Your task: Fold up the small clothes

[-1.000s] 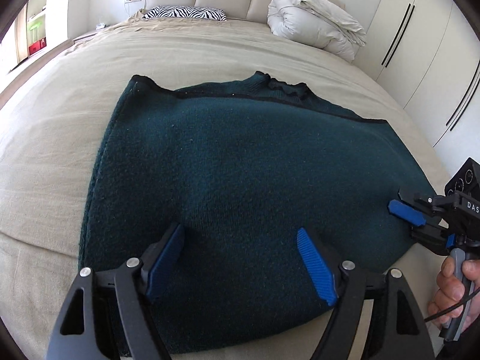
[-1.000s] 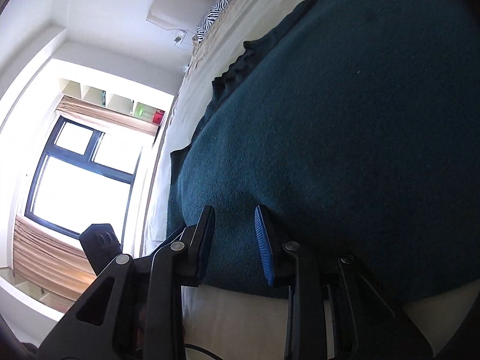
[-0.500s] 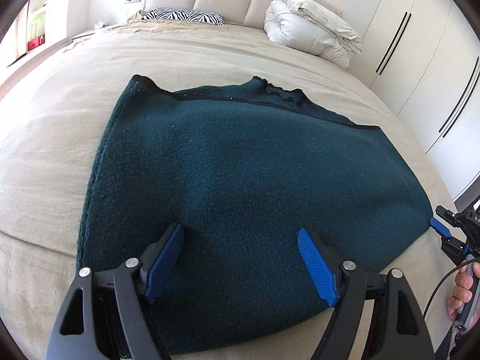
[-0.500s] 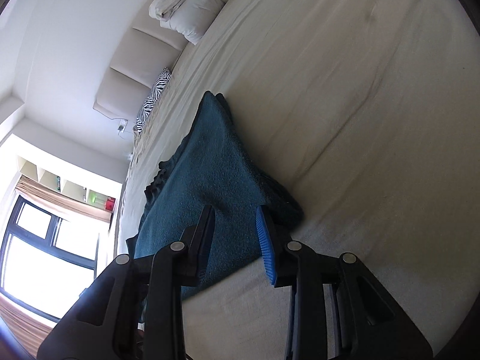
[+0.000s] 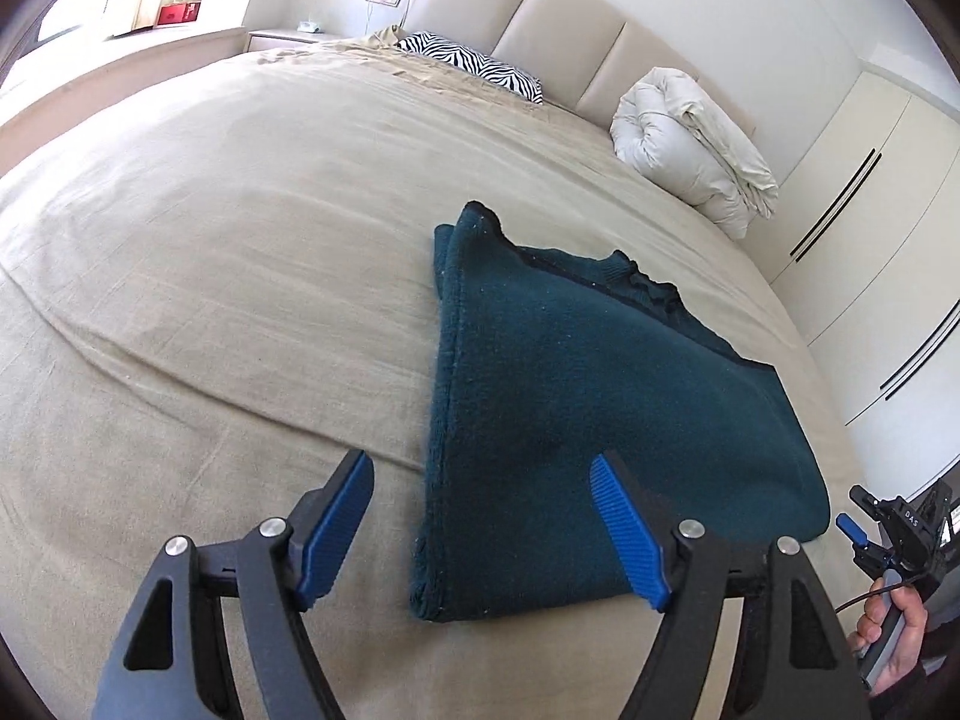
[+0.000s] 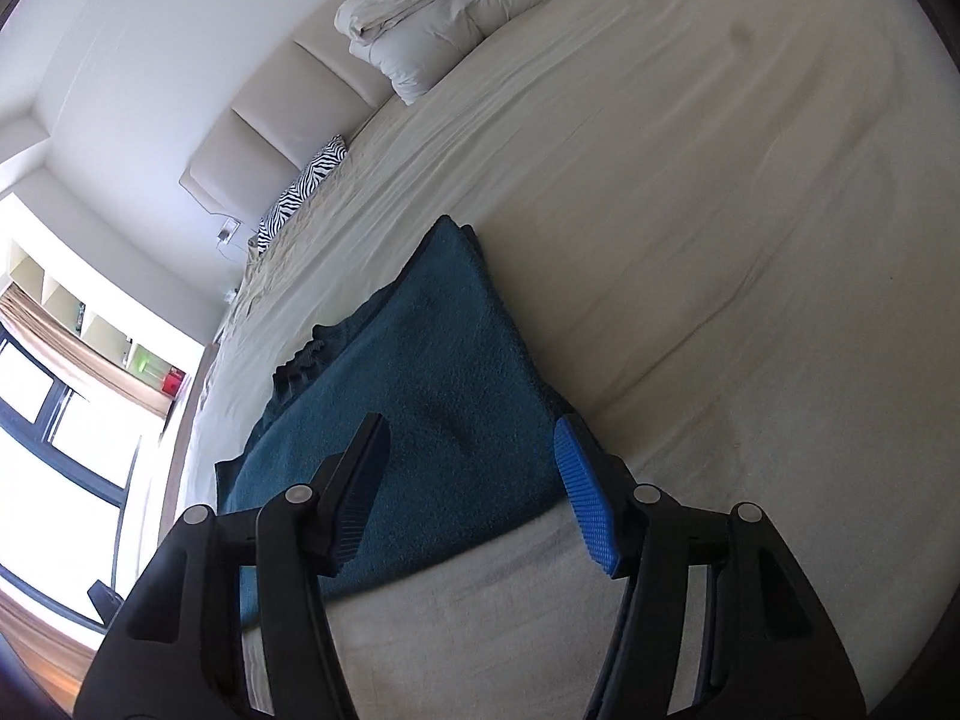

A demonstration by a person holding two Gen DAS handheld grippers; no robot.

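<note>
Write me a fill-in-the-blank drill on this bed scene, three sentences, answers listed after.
1. The dark green sweater lies on a bed cover coloured ____.
2. The pillow by the headboard has a ____ pattern.
3. Between the fingers of the left gripper, whose jaws are closing, the sweater's near ____ corner shows, not pinched.

Missing words: beige; zebra; left
</note>
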